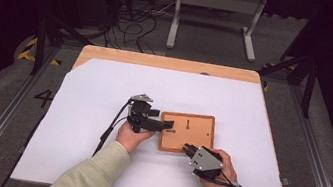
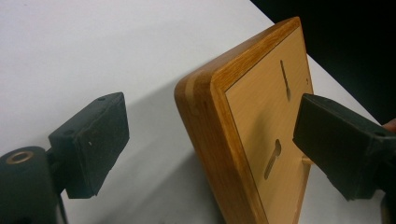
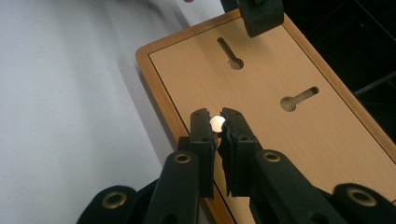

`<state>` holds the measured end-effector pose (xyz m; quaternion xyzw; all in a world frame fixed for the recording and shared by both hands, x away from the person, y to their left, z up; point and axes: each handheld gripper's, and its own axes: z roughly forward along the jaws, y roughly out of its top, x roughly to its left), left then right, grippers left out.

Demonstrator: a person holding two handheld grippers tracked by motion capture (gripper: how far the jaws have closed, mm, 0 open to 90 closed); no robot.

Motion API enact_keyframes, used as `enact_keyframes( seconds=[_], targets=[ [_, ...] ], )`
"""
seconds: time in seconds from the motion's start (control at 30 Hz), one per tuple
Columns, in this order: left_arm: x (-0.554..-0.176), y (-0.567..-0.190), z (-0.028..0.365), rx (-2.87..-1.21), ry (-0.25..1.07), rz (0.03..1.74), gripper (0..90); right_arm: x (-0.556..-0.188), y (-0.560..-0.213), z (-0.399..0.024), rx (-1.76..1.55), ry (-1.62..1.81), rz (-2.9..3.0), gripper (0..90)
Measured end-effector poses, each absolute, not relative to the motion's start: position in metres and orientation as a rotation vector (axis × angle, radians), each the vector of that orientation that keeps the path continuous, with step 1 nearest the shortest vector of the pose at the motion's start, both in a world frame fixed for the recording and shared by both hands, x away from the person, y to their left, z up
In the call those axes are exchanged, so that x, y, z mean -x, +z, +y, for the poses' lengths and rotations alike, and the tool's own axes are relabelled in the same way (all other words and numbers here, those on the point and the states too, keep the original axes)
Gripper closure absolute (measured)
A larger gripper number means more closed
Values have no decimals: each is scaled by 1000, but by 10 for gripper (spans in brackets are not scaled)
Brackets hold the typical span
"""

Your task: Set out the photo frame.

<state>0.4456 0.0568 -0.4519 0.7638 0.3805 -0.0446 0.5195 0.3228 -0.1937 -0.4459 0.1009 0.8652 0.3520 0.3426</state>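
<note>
A square wooden board (image 1: 195, 138) lies on the white sheet, its pale panel up, with two keyhole slots (image 3: 229, 53) cut in it. My left gripper (image 1: 165, 124) is open, one jaw outside the board's left edge (image 2: 205, 116) and one over the panel. My right gripper (image 1: 187, 148) is at the board's near edge. In the right gripper view its jaws (image 3: 217, 123) are shut on a small shiny round piece (image 3: 217, 122) just above the panel (image 3: 280, 140). What that piece is cannot be told.
A white sheet (image 1: 103, 98) covers most of the wooden table (image 1: 159, 62). Behind the table stand a grey metal frame (image 1: 215, 15) and loose cables (image 1: 135, 23) on the floor. Rails (image 1: 4, 113) run along both sides.
</note>
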Motion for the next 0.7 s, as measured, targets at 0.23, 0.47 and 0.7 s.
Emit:
enact_keyframes(
  seconds=[0.23, 0.47, 0.7],
  targets=[
    [-445, -457, 47, -1826, -124, 901, 117, -321, -447, -193, -257, 908, 2242, 839],
    [-446, -462, 41, -1865, -179, 898, 193, -320, -447, -193, -261, 906, 2242, 838],
    [-443, -458, 31, -1935, -217, 830, 308, -320, -447, -194, -259, 907, 2241, 838]
  ],
)
